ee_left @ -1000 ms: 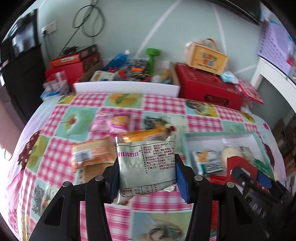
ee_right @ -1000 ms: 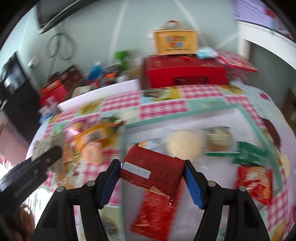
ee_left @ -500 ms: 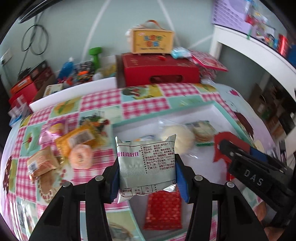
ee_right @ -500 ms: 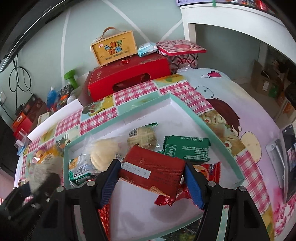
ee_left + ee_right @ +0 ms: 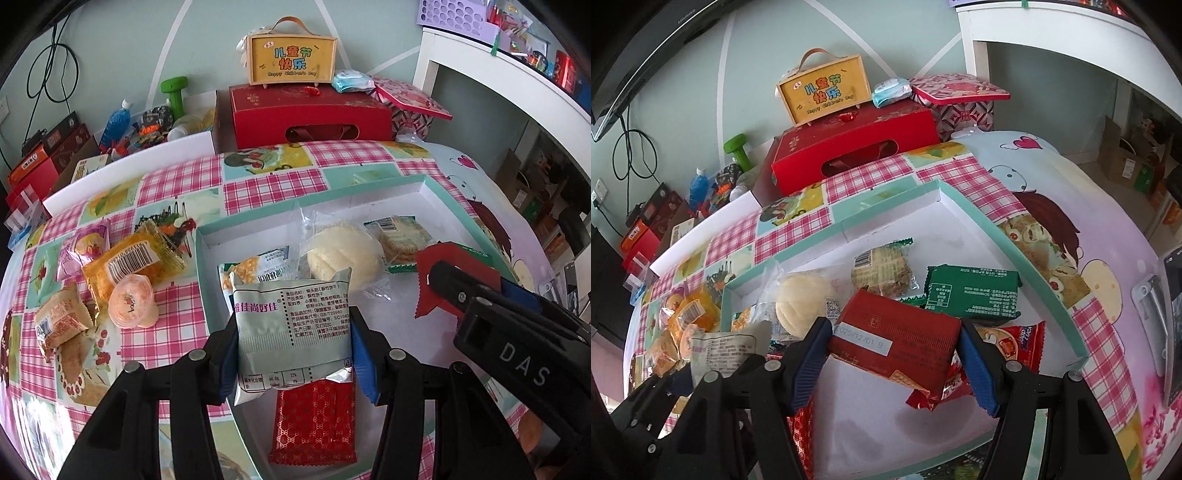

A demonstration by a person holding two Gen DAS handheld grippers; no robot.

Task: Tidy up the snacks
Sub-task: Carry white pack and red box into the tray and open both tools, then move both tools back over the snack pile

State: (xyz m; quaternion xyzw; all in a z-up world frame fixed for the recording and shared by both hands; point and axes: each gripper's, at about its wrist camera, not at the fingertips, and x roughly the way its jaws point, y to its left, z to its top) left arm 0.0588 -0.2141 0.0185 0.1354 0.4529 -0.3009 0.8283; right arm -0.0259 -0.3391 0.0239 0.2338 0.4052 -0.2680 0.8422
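My left gripper (image 5: 293, 354) is shut on a grey-green snack packet (image 5: 291, 328) and holds it over the near left part of the shallow teal-rimmed white box (image 5: 384, 190). My right gripper (image 5: 895, 363) is shut on a red snack packet (image 5: 897, 341) and holds it above the box's middle; it also shows in the left wrist view (image 5: 517, 325). Inside the box lie a pale round bun (image 5: 343, 254), a biscuit pack (image 5: 400, 238), a green packet (image 5: 973, 291), a red patterned sachet (image 5: 314, 424) and a red-orange packet (image 5: 1015, 343).
Several loose snacks lie left of the box on the checked tablecloth: an orange bag (image 5: 129, 262), a jelly cup (image 5: 131, 301), a pink pack (image 5: 86, 247), a brown pastry pack (image 5: 61, 321). A red gift box (image 5: 310, 118) and yellow case (image 5: 291, 61) stand behind. A phone (image 5: 1172, 325) lies right.
Both grippers have swung right from the loose snack pile to over the box, each keeping its packet. The right gripper's view has come lower and closer to the box.
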